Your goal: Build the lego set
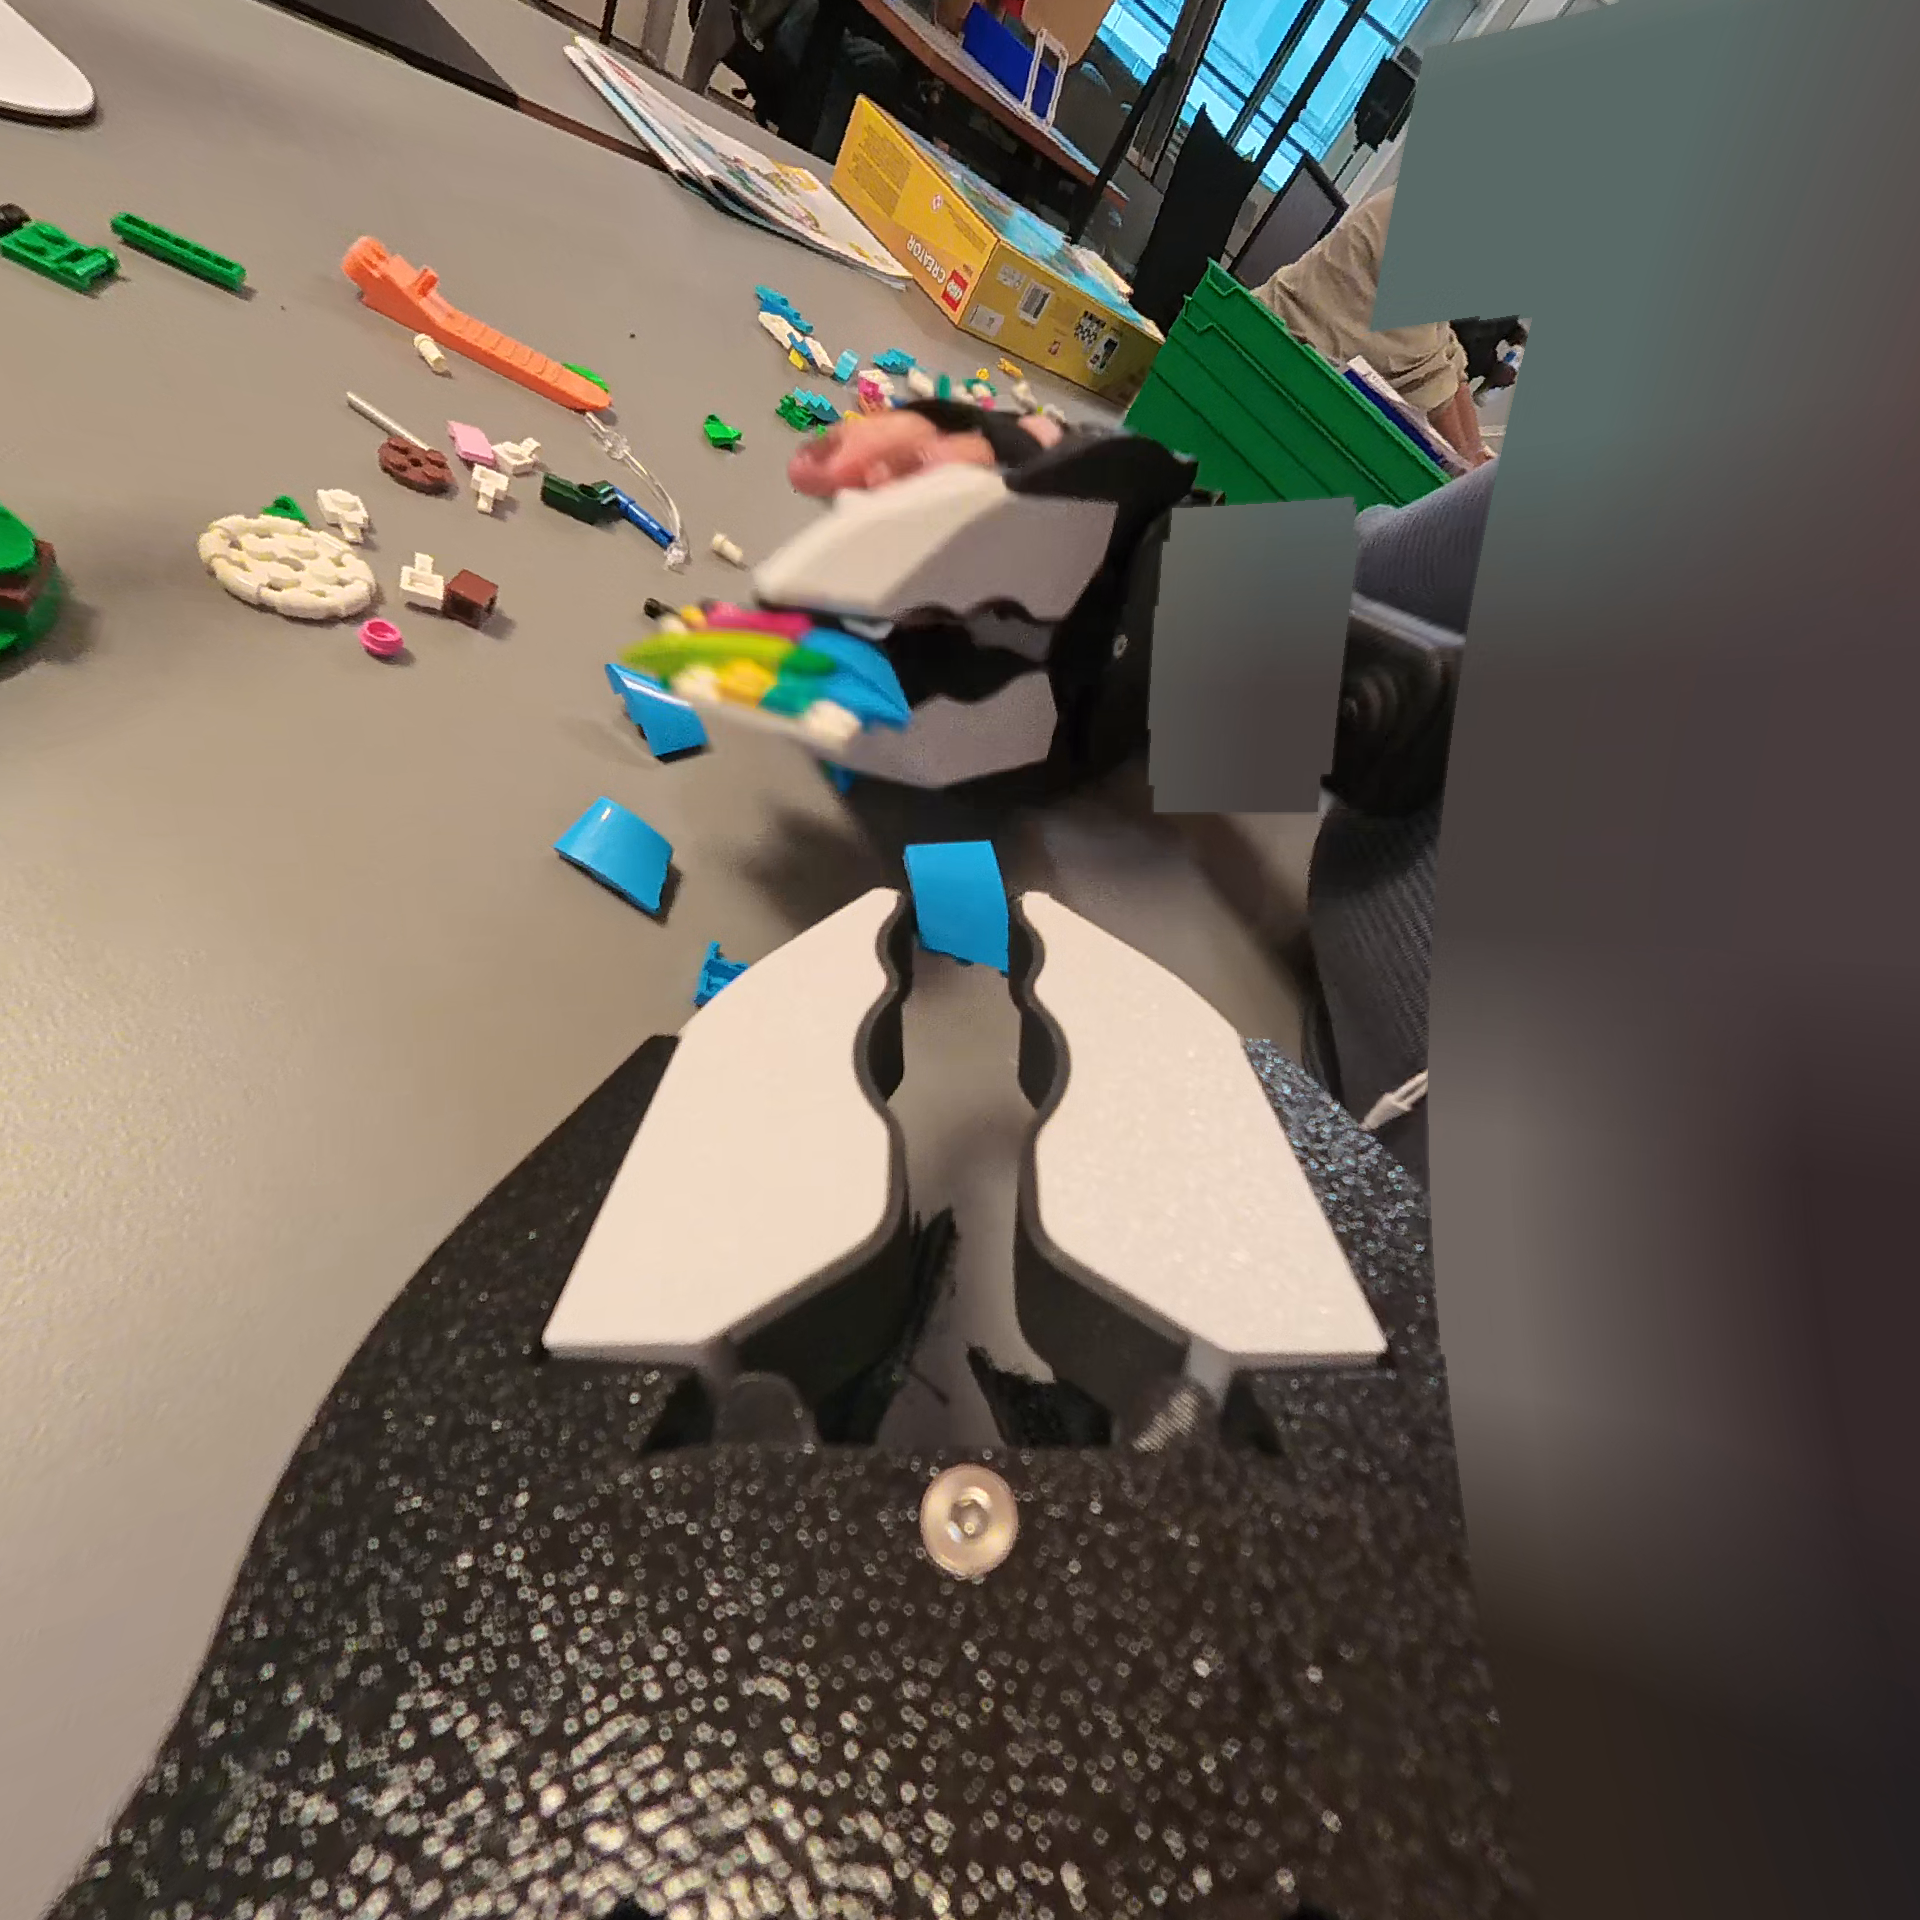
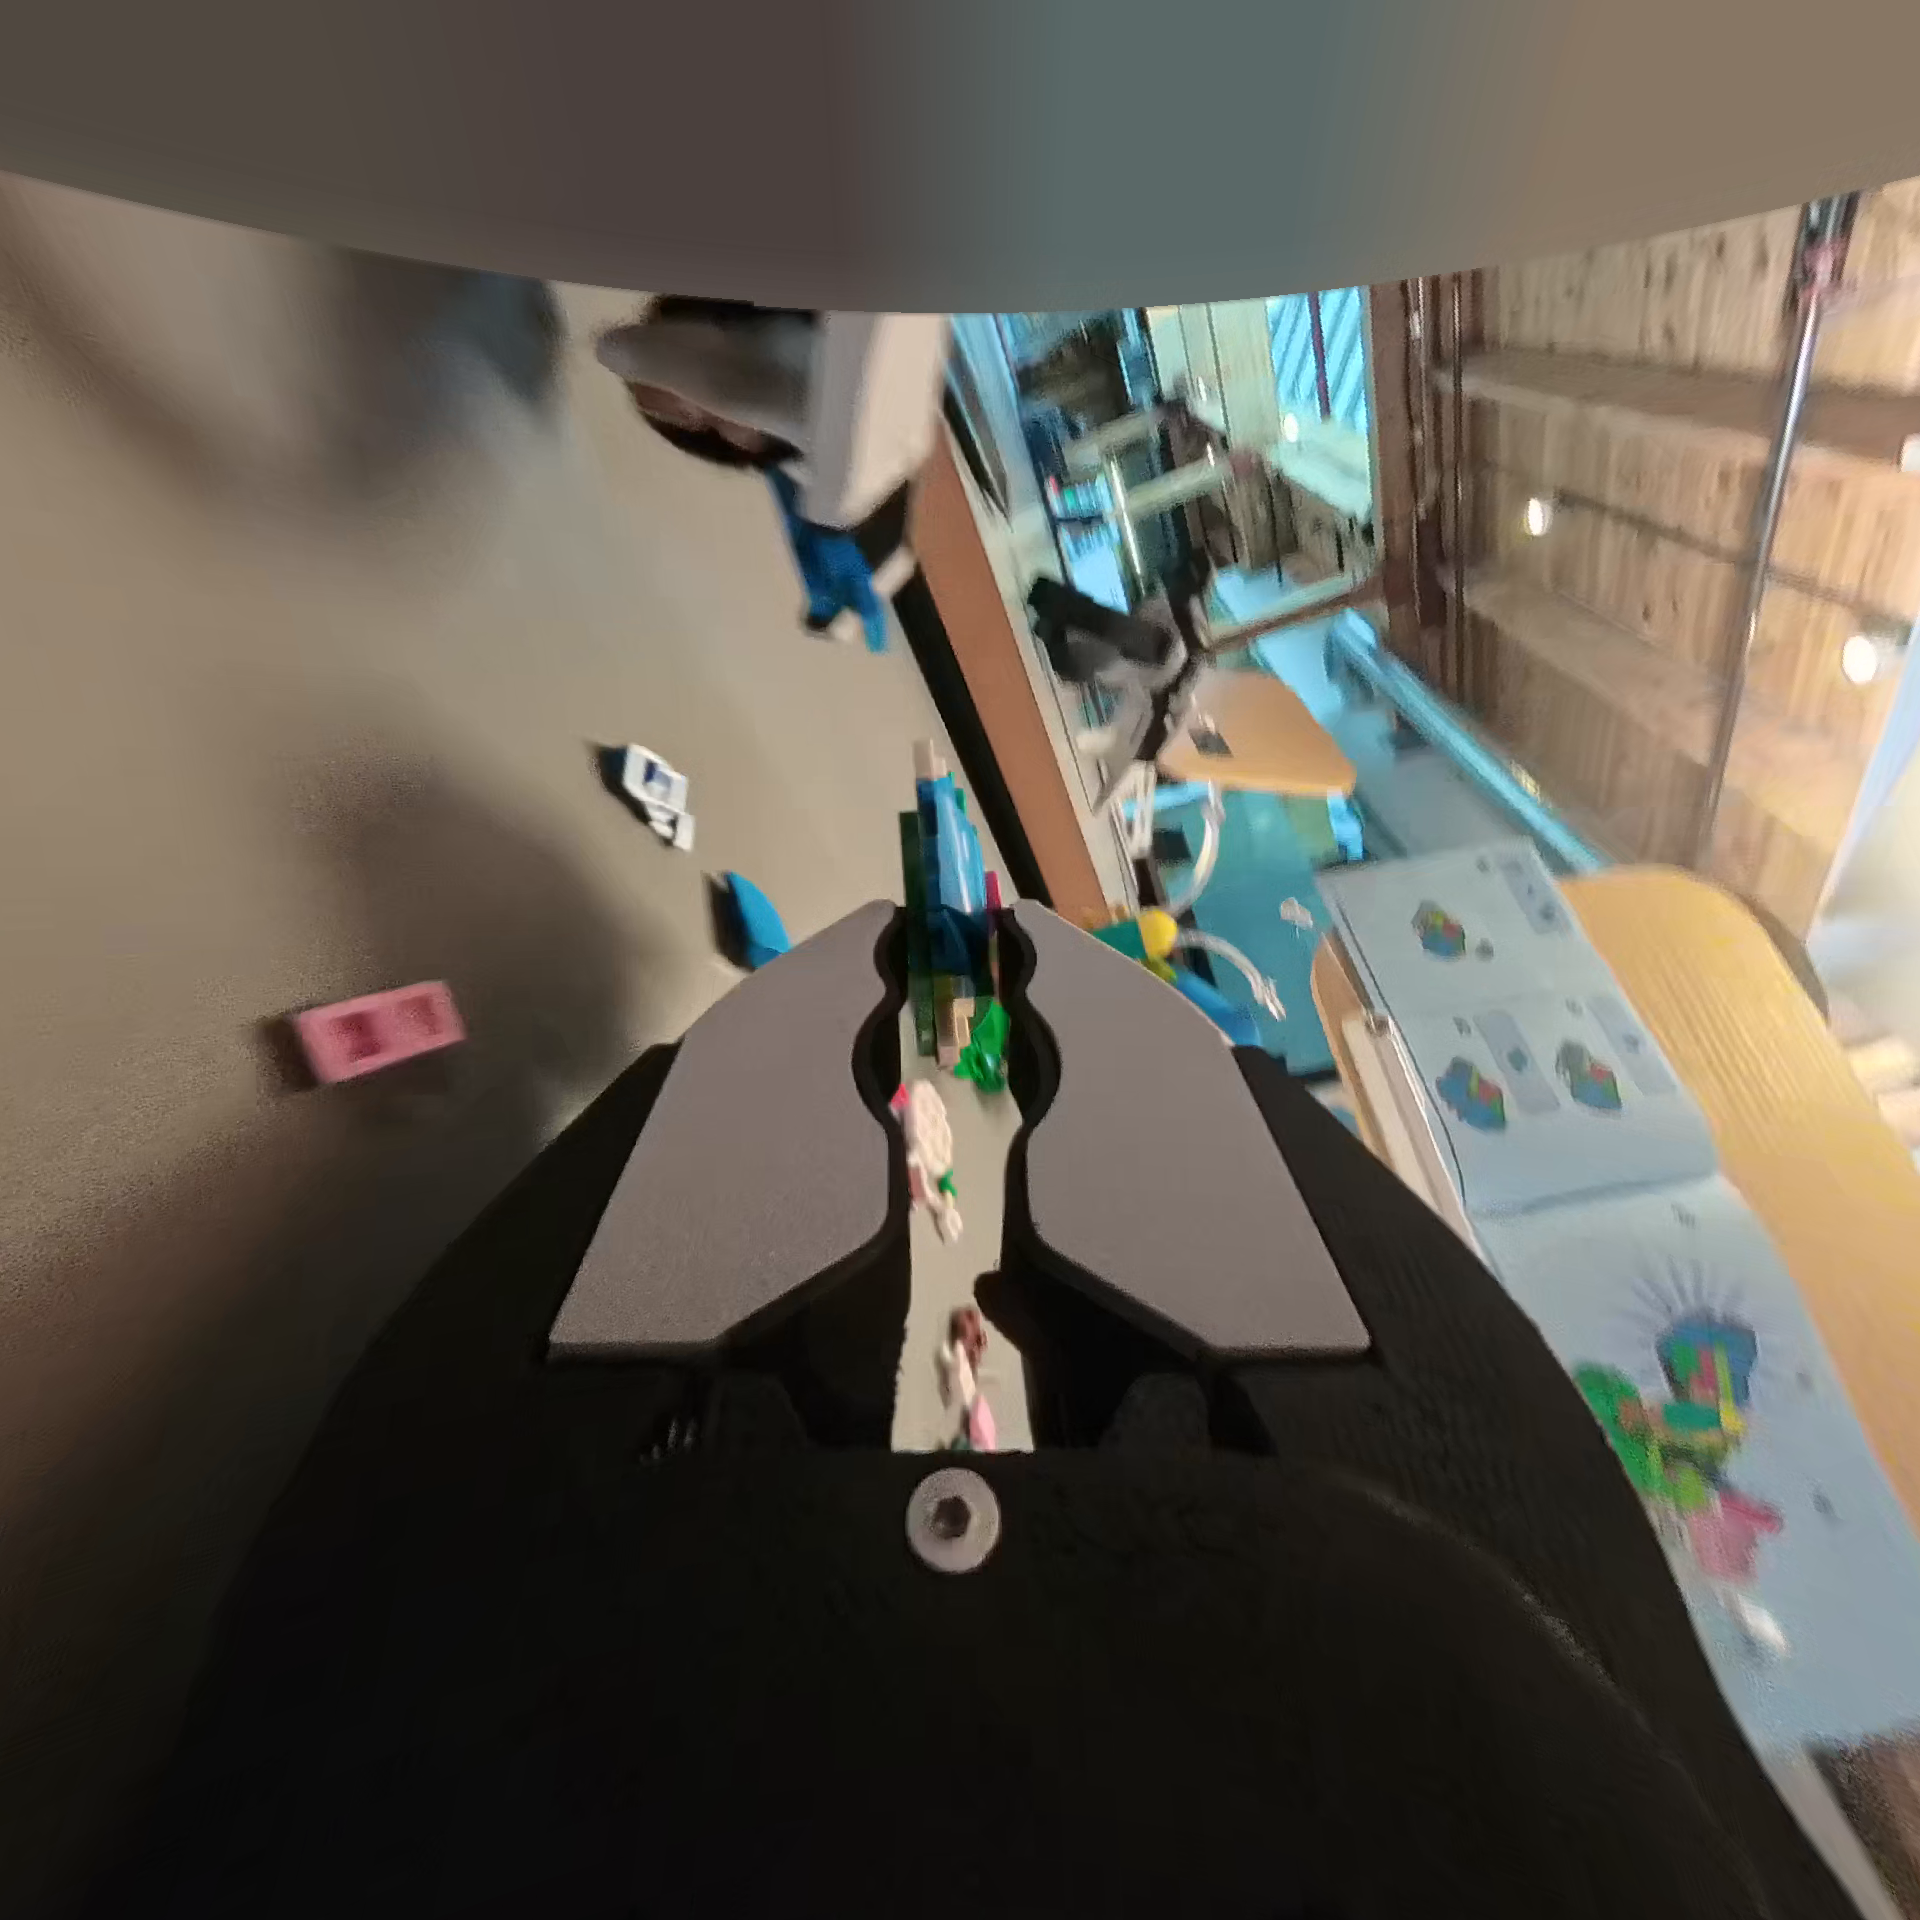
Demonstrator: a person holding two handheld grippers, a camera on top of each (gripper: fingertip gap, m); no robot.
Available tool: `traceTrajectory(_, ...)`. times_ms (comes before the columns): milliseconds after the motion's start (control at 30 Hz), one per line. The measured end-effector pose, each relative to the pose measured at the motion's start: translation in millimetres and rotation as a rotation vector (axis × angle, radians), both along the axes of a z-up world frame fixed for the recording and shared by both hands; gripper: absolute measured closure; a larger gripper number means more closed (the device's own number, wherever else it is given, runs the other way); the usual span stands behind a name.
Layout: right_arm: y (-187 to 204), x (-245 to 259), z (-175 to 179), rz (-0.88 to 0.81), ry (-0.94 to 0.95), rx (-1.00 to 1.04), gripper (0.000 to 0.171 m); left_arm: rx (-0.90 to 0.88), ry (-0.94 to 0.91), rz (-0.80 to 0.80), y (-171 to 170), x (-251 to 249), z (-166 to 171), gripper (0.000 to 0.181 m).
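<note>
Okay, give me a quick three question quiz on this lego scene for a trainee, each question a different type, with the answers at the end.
1. True or false: the left hand-held gripper is empty.
2. Multiple choice: the right hand-held gripper grips A) the orange brick separator, B) a multicoloured partial build, C) the yellow box.
3. Fill in: the loose curved brick lying on the table left of the left hand-held gripper is coloured ____.

Key
1. False: it pinches a blue curved piece at its tips.
2. B
3. Blue
</note>
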State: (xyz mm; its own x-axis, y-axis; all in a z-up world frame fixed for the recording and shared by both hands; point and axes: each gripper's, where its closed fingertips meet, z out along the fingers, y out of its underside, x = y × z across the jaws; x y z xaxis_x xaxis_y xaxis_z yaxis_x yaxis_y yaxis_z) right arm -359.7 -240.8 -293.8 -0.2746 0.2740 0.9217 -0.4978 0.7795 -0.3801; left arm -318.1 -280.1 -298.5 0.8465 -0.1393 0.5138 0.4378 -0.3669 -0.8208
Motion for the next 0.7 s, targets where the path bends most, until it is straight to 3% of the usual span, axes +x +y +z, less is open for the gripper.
traceTrajectory(167, 40.6, -32.2, 8.0, -0.302, -0.289, -0.082, 0.156, -0.008, 0.001, 0.001, 0.6, 0.1, -1.3, 0.164)
traceTrajectory(333, 84.5, -39.9, -9.4, -0.536, -0.614, -0.133, 0.156, -0.014, 0.004, 0.000, 1.2, 0.7, -2.2, 0.164)
traceTrajectory(700, 103.1, -39.4, -17.7, -0.612, -0.691, -0.127, 0.157, -0.024, 0.009, -0.002, 1.9, 1.4, -3.6, 0.164)
